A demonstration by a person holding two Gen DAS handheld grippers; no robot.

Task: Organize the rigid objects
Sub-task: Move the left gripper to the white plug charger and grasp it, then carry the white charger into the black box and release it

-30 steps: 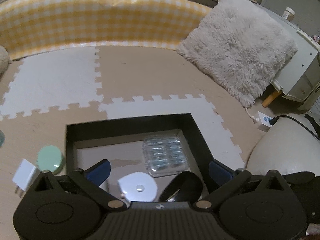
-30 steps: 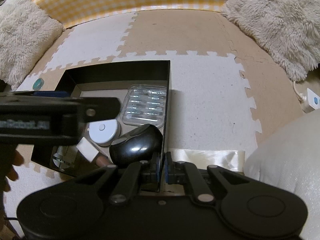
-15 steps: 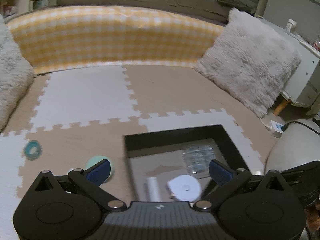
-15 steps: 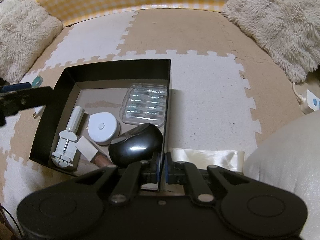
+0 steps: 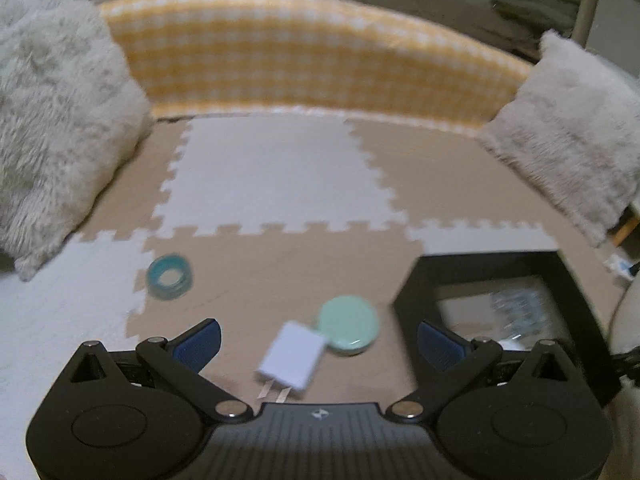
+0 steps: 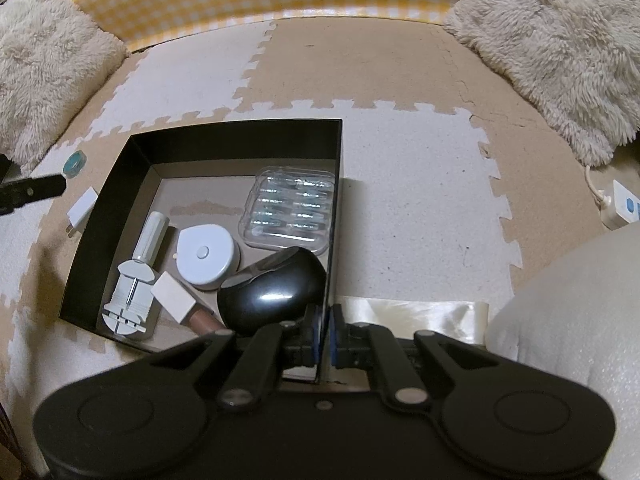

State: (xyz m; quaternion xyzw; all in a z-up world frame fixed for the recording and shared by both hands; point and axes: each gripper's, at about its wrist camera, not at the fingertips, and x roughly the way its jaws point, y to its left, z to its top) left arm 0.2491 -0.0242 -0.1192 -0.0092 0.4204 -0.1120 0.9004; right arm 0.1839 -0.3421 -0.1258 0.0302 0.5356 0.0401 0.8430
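Observation:
A black box (image 6: 240, 136) sits on the foam mat, and my right gripper (image 6: 325, 332) is shut on its right wall. Inside lie a clear plastic case (image 6: 292, 208), a white round tape measure (image 6: 206, 256), a black mouse (image 6: 272, 292), a white watch tool (image 6: 134, 280) and a white-capped tube (image 6: 174, 296). To the left of the box (image 5: 488, 258), my left gripper (image 5: 318, 344) stands open over a white charger plug (image 5: 292, 356), which touches a mint round tin (image 5: 348, 330). A teal tape roll (image 5: 170, 276) lies further left. The left gripper's fingertip (image 6: 32, 190) shows beside the plug (image 6: 82, 208).
Two fluffy pillows (image 5: 56, 112) (image 6: 560, 52) flank the mat, and a yellow checked bumper (image 5: 304, 56) closes off the back. A white power strip (image 6: 622, 204) lies at the right edge. A pale cushion (image 6: 568, 320) and a satin ribbon (image 6: 416, 312) lie close on the right.
My left gripper has swung left, away from above the box, and now hangs over the plug and the mint tin. The right gripper has stayed clamped on the box wall.

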